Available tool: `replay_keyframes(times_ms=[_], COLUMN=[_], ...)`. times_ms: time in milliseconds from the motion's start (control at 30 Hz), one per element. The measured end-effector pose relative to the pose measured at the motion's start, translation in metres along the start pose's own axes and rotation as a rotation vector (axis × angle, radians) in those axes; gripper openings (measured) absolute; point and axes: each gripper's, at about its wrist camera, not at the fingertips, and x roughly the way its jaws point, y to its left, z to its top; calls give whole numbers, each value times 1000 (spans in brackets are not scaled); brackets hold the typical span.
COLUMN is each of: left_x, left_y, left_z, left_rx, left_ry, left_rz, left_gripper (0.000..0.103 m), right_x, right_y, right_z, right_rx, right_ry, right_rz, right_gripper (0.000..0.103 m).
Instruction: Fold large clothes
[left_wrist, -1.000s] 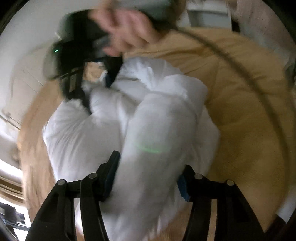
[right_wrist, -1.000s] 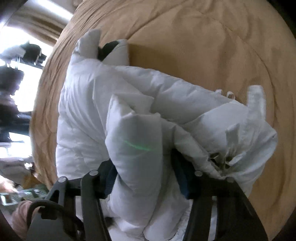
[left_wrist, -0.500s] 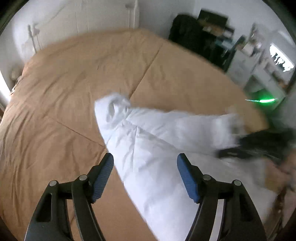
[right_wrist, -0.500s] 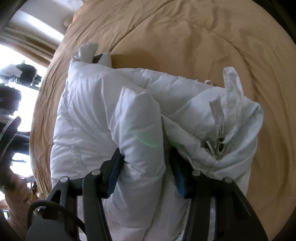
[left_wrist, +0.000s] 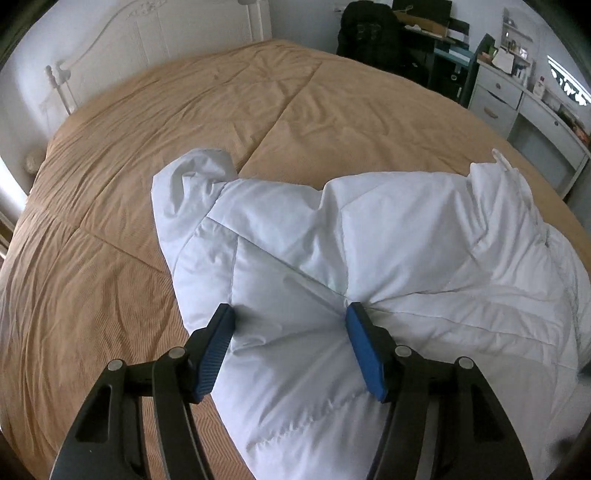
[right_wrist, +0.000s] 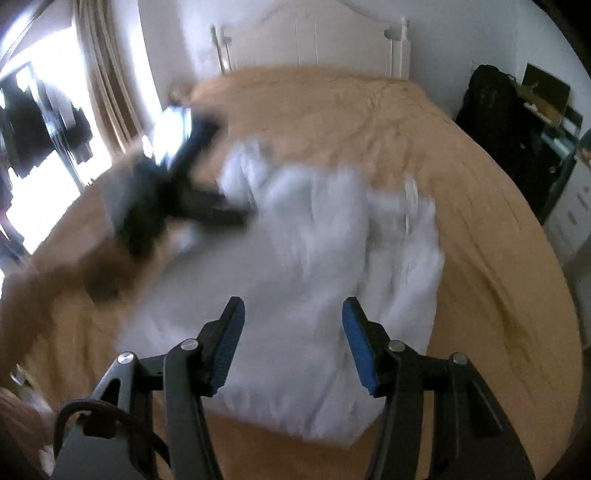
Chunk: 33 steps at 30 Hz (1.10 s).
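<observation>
Both tongs are apart now. One second ago the right gripper (right_wrist: 291, 328) was clamped on a thick fold of the white puffy jacket (left_wrist: 369, 258); it has let go and pulled back above it, fingers wide, holding nothing. The left gripper (left_wrist: 290, 325) is also wide, its blue pads (left_wrist: 364, 349) pressing on the padding without pinching it. The jacket lies bunched on the tan bed cover (left_wrist: 184, 122), near the foot edge. I think one fold is laid down, and the bundle now needs flattening.
</observation>
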Motion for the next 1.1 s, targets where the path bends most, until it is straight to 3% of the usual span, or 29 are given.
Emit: replay_keyframes(times_ms=[100,200,233,300,367,500,533,700,733,833,900,933,1033,1100], left_x=[-2,-32,-48,-67,-69,-12,4,70,78,103,98,86,41,-8], left_y=[4,10,6,-19,-54,-126,-136,-157,-156,-152,-146,-139,-112,-90], left_z=[5,17,20,24,27,45,52,87,89,98,105,110,122,124], left_rx=[-14,-69,-76,-18,82,281,291,285,276,224,198,182,124,95], left_ry=[7,-29,-65,-82,-80,28,55,169,182,237,239,217,136,36], left_rz=[-40,-46,-92,-163,-173,-89,-67,-45,-44,-50,-72,-96,-151,-140], left_gripper=[65,62,64,66,70,73,74,102,103,103,99,92,85,85], right_x=[46,57,57,56,56,54,59,59,59,57,53,51,46,43], right_y=[-18,-35,-36,-32,-32,-30,-26,-28,-28,-20,-11,-8,11,26], right_z=[-49,-67,-67,-67,-69,-71,-72,-75,-75,-71,-66,-64,-59,-56], right_rx=[105,166,178,163,157,168,164,209,213,188,196,202,139,53], right_ry=[34,-21,-20,-28,-40,-40,-41,-44,-41,-27,-2,10,25,19], right_rz=[78,153,154,142,138,137,131,123,117,67,-11,-35,-138,-271], right_gripper=[56,56,56,57,57,57,57,57,57,57,58,58,64,88])
